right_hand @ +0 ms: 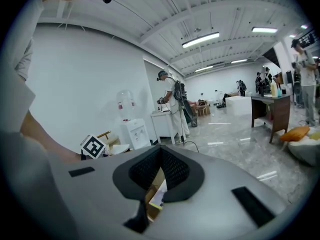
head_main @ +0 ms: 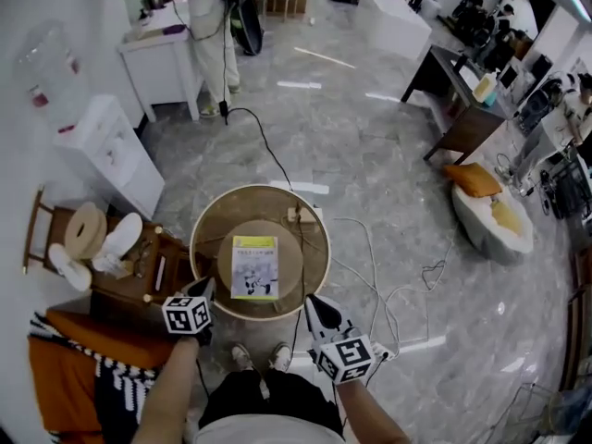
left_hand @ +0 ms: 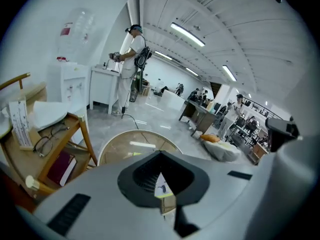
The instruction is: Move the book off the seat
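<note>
A book (head_main: 254, 266) with a yellow-and-white cover lies flat in the middle of the round wooden seat (head_main: 211, 234). In the head view my left gripper (head_main: 208, 288) hovers at the seat's near left edge and my right gripper (head_main: 308, 301) at its near right edge, both above the book and apart from it. Each has its jaws together with nothing between them. In the left gripper view the left gripper (left_hand: 160, 154) points down over the seat (left_hand: 120, 146), with a sliver of the book (left_hand: 161, 189) below the pads. The right gripper (right_hand: 161, 150) likewise shows the book (right_hand: 158, 198) beneath.
A wooden side rack (head_main: 153, 271) with glasses and a red book (left_hand: 61, 168) stands left of the seat. Cables (head_main: 370, 266) trail over the floor at the right. A water dispenser (head_main: 111, 151), a person at a white table (head_main: 217, 35) and a beanbag (head_main: 490, 215) lie farther off.
</note>
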The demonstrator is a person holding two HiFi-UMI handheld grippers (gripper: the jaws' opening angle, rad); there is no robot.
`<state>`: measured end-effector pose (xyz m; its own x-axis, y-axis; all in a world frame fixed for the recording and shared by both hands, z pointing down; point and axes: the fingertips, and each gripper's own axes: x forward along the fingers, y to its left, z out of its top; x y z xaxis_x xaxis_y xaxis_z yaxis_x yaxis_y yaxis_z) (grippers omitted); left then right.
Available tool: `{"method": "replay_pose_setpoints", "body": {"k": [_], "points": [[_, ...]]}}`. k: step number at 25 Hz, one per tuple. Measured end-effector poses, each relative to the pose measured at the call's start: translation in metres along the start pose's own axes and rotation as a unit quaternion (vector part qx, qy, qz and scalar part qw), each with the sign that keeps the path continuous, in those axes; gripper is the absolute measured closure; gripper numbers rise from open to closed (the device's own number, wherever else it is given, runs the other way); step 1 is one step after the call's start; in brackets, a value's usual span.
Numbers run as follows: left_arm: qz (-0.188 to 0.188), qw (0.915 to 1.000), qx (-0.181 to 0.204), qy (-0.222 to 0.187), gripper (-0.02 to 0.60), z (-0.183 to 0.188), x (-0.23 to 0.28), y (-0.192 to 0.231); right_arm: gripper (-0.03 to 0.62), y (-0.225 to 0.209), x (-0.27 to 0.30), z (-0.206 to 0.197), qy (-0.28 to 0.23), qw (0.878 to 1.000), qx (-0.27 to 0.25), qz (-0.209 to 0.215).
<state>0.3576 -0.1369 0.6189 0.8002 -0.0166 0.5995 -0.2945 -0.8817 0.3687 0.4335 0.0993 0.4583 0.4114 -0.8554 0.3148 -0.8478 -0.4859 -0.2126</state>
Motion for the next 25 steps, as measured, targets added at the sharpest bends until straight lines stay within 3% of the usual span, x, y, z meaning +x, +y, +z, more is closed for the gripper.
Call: {"method": "replay_pose_setpoints", "body": {"k": [6,10,15,25], "points": [[-0.019,0.9967,0.036,-0.07,0.565,0.066,-0.039,-0.029,0.572,0.003,-0.014,0.037,-0.046,0.999,-0.013,-0.003],[-0.039,0.9899,0.072,-0.116,0.565,0.104,-0.076,-0.058,0.572,0.01,-0.023,0.052,-0.059,0.998,-0.017,-0.005],[-0.055,0.9799,0.09,-0.169,0.566,0.144,-0.126,-0.082,0.572,0.022,-0.025,0.076,-0.081,0.996,-0.029,0.004],[-0.09,0.9607,0.108,-0.239,0.565,0.185,-0.21,-0.118,0.572,0.012,-0.058,0.123,-0.136,0.99,-0.038,-0.014]]}}
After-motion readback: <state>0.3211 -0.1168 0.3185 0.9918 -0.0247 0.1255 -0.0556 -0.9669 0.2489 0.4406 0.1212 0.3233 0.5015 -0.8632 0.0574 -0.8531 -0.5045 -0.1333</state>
